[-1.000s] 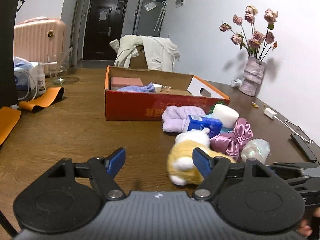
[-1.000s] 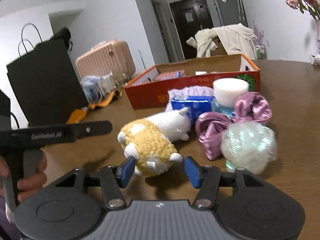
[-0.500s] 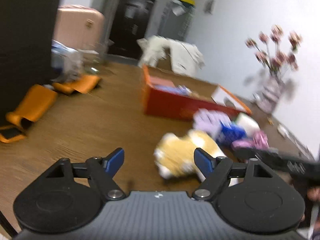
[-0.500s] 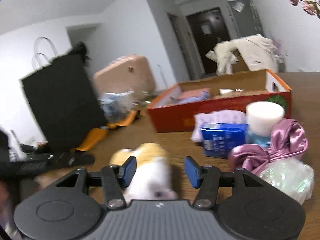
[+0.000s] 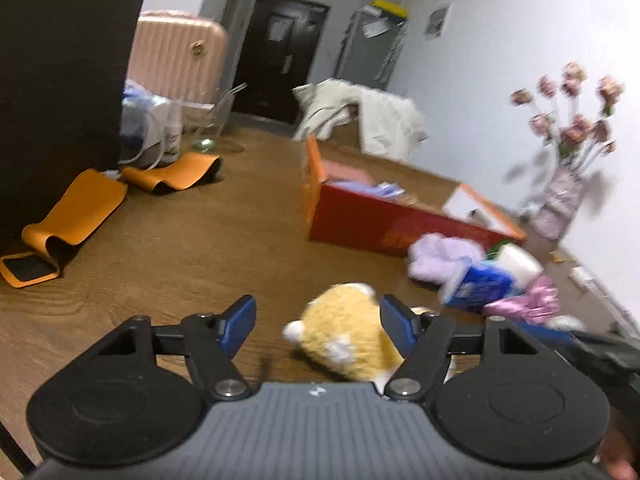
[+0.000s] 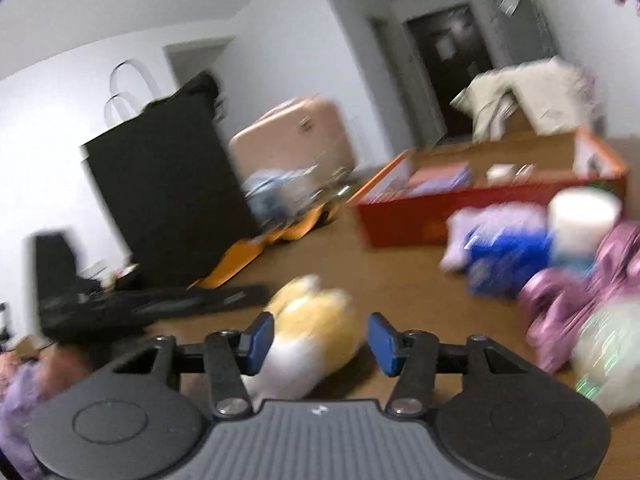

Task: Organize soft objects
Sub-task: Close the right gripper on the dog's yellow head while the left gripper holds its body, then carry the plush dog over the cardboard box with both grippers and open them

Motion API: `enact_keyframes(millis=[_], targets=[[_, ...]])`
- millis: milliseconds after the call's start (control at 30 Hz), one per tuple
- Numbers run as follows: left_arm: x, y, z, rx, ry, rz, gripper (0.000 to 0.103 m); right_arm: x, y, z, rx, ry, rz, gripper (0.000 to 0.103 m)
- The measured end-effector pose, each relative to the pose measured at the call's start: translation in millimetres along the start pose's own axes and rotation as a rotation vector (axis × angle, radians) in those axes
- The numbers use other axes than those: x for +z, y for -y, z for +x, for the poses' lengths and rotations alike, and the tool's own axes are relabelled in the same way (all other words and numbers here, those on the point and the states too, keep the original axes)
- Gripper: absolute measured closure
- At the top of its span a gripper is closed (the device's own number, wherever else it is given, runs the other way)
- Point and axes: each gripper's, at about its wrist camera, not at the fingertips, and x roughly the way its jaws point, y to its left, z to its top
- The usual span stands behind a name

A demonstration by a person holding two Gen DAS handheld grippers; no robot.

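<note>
Plush toy between left gripper jaws — closing (no grip).

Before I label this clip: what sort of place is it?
Probably a lived-in home: a wooden table with a pink suitcase, a coat draped over a chair and a vase of flowers.

Pile beyond plush toy blurred, perhaps cloths
</note>
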Motion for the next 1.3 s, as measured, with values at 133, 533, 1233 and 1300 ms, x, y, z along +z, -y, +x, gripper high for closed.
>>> enact_keyframes(millis=[133,533,1233,1300], targets=[[-12.9,12.8,-13.2,-0.101,-0.043,0.082,0.027,17.7,7.5,29.6,-0.002,-0.035,-0.015,0.039],[-41.2,15.0,3.8,-0.208,-0.141,0.023,0.049,6.8,0.6,40.3,-0.103,-0.142,0.038,0.064],[-40.0,54.3,27.3,-0.363,-0.275,-0.012,0.054,-13.0,28.4,10.4,-0.239,-0.08,0.159,0.061],[-30.4,55.4,26.0,-0.399,-0.242,-0.027,0.055,-6.8,32.8,1.3,-0.23,-0.041,0.189,0.061]])
